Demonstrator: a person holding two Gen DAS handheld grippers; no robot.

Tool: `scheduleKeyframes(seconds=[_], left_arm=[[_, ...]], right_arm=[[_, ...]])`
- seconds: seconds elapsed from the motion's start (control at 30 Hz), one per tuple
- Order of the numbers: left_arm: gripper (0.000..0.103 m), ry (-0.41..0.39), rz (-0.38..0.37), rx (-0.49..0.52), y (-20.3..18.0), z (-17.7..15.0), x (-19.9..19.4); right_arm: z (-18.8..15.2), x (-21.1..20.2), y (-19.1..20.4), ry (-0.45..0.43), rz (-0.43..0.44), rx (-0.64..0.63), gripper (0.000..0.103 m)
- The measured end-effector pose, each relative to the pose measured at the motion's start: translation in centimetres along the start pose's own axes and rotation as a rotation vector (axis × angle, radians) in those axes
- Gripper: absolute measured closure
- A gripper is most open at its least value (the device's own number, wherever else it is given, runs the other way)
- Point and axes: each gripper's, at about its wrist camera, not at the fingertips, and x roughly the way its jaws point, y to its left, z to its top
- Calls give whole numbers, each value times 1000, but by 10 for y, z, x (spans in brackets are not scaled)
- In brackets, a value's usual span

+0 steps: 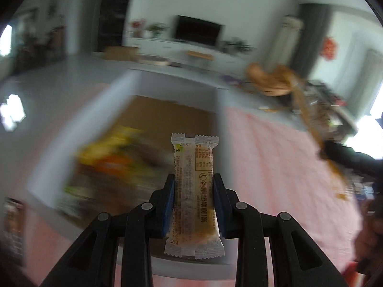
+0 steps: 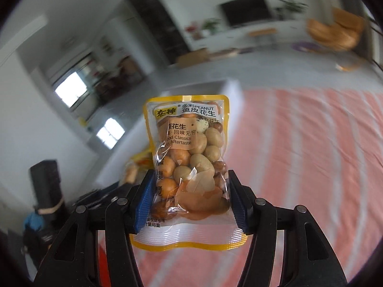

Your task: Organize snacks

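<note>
The slim, translucent-wrapped snack bar with crimped white ends and printed text [image 1: 194, 196] is standing upright between the blue pads of the left gripper [image 1: 194, 179], whose jaws are pressing tight on its long sides about midway down. The bar is hanging in the air above an open white-walled box with a brown cardboard floor [image 1: 134, 88]. Inside that box a heap of yellow, orange and green snack packets [image 1: 112, 155] is lying, too blurred to tell apart.

The clear pouch of coated peanuts with a yellow border and an orange label [image 2: 189, 167] is sitting upright in the right gripper [image 2: 190, 179]. Its jaws are standing partly apart and closing on the pouch's two side edges, with the blue ribbed pads [image 2: 144, 198] pressing against the film. Tan, orange and brown nuts are showing through the clear front. The pouch is being held off the surface, above the pink-and-white striped cloth [image 2: 299, 167] covering the worktop. Behind it a white box corner [image 2: 233, 93] is showing, with a few yellow packets [image 2: 138, 165] peeking out to the left of the pouch.

In the left wrist view the same striped cloth [image 1: 275, 167] is spreading to the right of the box. Farther off, a white cabinet carrying a dark television screen [image 1: 198, 31] and potted plants [image 1: 156, 28] is standing against the far wall.
</note>
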Motion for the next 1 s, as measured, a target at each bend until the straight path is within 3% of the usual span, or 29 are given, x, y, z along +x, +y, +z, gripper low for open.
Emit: scheduleKeyframes(seconds=[0.03, 0.1, 0.17, 0.23, 0.33, 0.53, 0.7, 0.9, 1.0], left_arm=[[73, 3, 46, 0, 15, 0, 2], [62, 11, 108, -12, 39, 1, 7], [22, 21, 154, -38, 58, -1, 10], [11, -18, 189, -46, 66, -9, 3], [2, -79, 203, -37, 66, -19, -7], [1, -146, 273, 27, 56, -24, -7], [1, -108, 317, 12, 52, -19, -10], [1, -111, 278, -33, 62, -20, -22], [1, -123, 292, -31, 64, -22, -31]], right_arm=[[4, 11, 13, 5, 9, -23, 42], [13, 51, 45, 22, 13, -80, 39], [16, 84, 60, 32, 22, -103, 19], [16, 111, 68, 56, 12, -115, 14], [13, 119, 67, 59, 2, -98, 14], [-3, 87, 64, 15, -52, -155, 8], [-3, 80, 72, 50, -111, -182, 7], [-11, 74, 90, 0, -203, -245, 4], [-14, 73, 100, -10, -230, -270, 3]])
